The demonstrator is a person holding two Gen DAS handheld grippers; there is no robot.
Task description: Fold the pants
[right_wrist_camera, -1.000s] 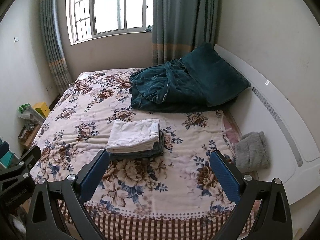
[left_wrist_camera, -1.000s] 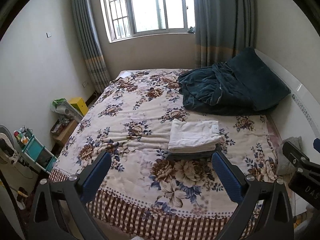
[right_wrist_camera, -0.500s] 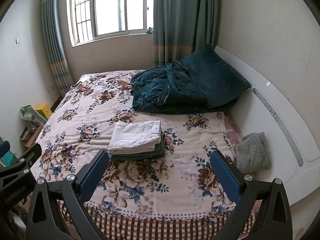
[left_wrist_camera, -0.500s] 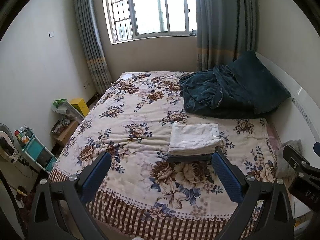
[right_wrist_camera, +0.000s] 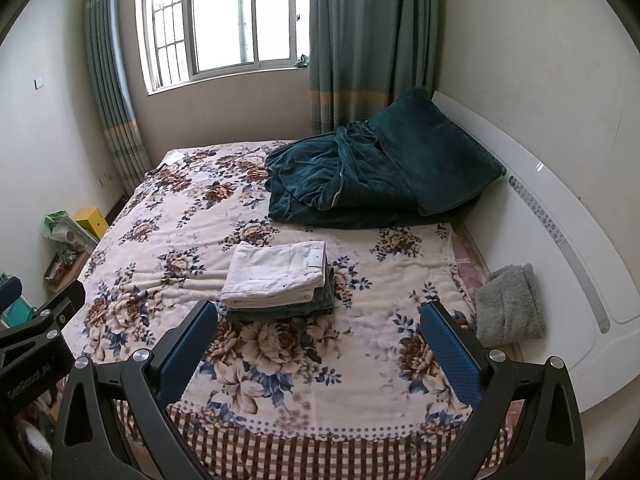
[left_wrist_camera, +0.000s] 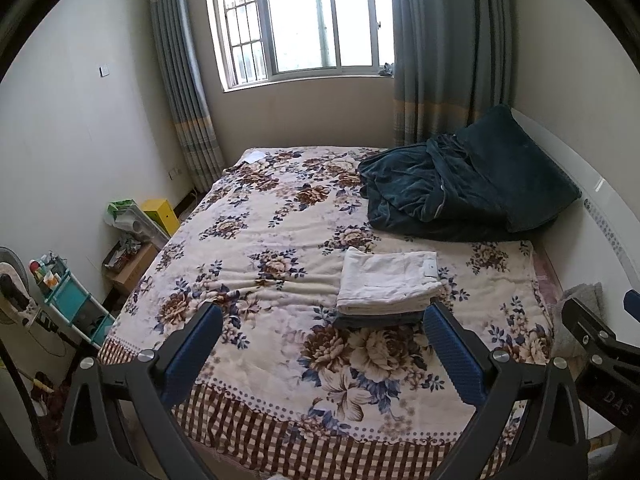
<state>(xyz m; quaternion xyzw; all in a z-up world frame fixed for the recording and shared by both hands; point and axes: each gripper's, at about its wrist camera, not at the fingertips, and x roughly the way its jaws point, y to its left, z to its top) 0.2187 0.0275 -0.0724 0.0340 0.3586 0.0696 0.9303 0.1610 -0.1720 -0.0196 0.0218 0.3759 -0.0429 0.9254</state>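
Observation:
Folded white pants [left_wrist_camera: 387, 280] [right_wrist_camera: 276, 274] lie on top of a folded dark grey garment [left_wrist_camera: 376, 320] [right_wrist_camera: 280, 310] on the floral bedspread [left_wrist_camera: 280, 248] [right_wrist_camera: 360, 312]. My left gripper [left_wrist_camera: 322, 354] hangs open over the foot of the bed, well short of the stack, nothing between its blue pads. My right gripper [right_wrist_camera: 318, 352] is also open and empty, held back from the stack, which sits ahead and left of its centre. Each gripper's black frame shows at the edge of the other's view.
A dark teal blanket and pillow [left_wrist_camera: 460, 188] [right_wrist_camera: 380, 172] are heaped at the head of the bed by the white headboard [right_wrist_camera: 560, 248]. A grey towel [right_wrist_camera: 508, 304] lies at the bed's right edge. Boxes and a small teal shelf [left_wrist_camera: 72, 304] stand on the floor at left.
Both grippers have pulled back and tilted slightly upward, so the bed and the folded stack sit lower and farther off. The stack itself has not moved.

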